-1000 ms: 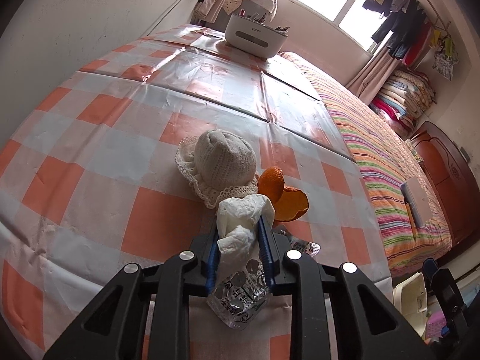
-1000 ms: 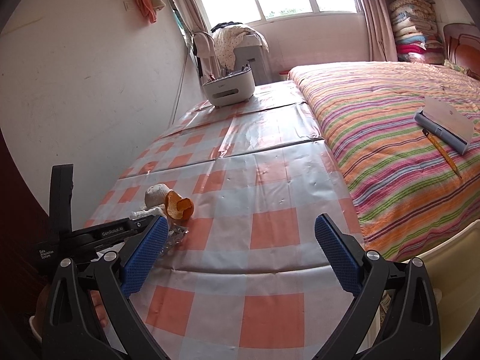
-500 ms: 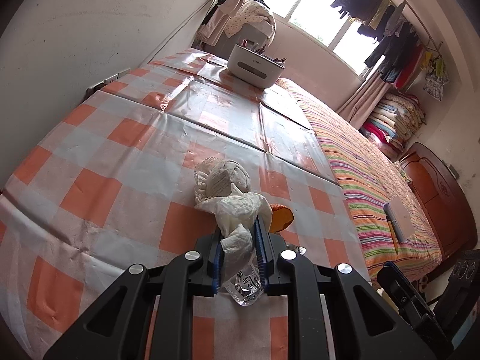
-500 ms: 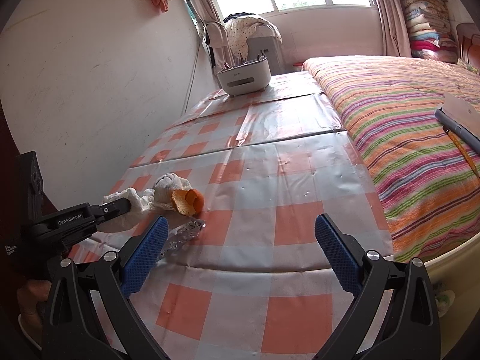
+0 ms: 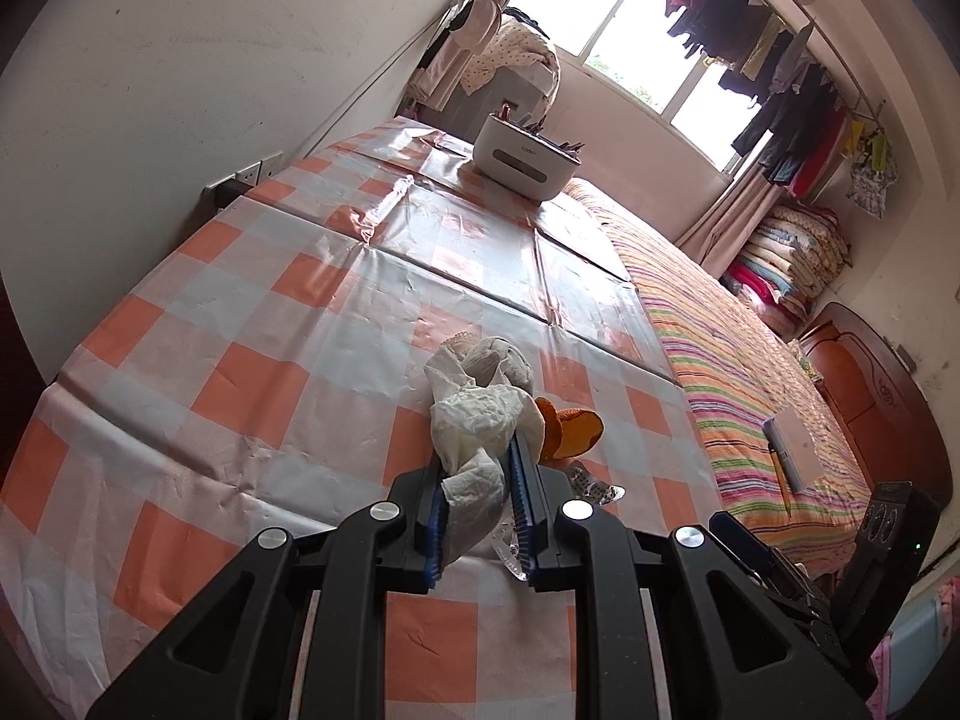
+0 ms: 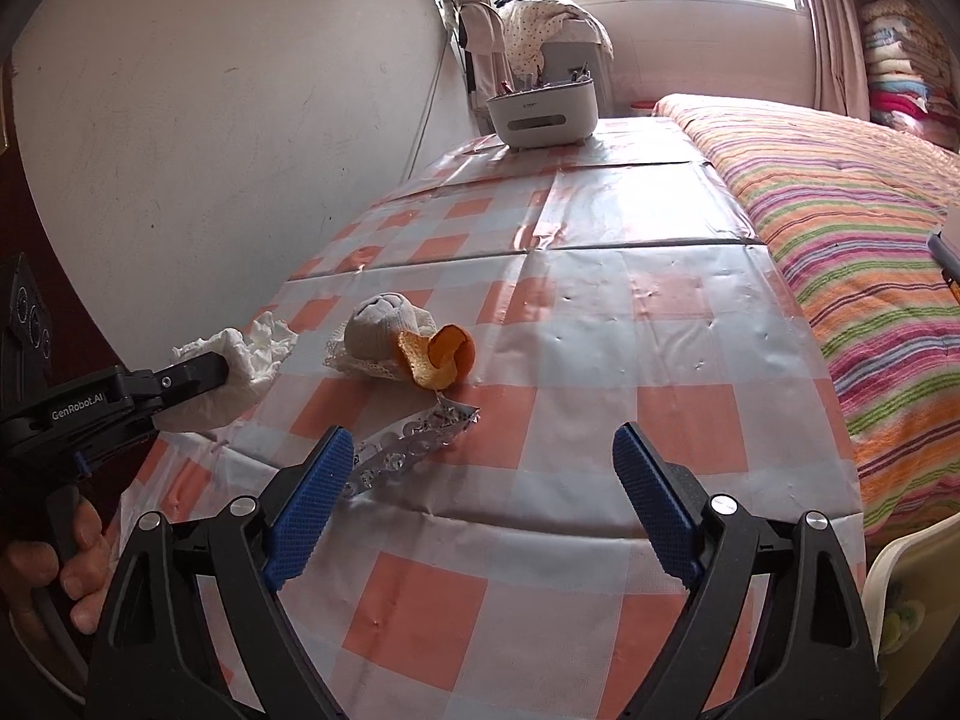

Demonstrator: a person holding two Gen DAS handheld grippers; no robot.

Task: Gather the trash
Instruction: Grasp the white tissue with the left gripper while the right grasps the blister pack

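Observation:
My left gripper (image 5: 478,463) is shut on a crumpled white tissue (image 5: 474,420) and holds it above the checked table (image 5: 252,396). From the right wrist view, the same left gripper (image 6: 198,375) and tissue (image 6: 255,354) hang at the left, a hand on the handle. Beyond it lie a small knit hat (image 6: 384,330), an orange peel (image 6: 441,354) and a silver blister pack (image 6: 414,441). My right gripper (image 6: 483,444) hovers over the table's near end; its jaws are closing with the pack's near end by the left pad, untouched.
A white organiser box (image 6: 543,114) stands at the table's far end. The wall runs along the left. A striped bed (image 6: 840,210) borders the right side, with a notebook (image 5: 795,450) on it. A pale plastic object (image 6: 912,588) sits low at the right.
The left gripper rose and drew back with the tissue, leaving the hat, peel and pack on the table. The right gripper came nearer the pack and its jaws narrowed slightly.

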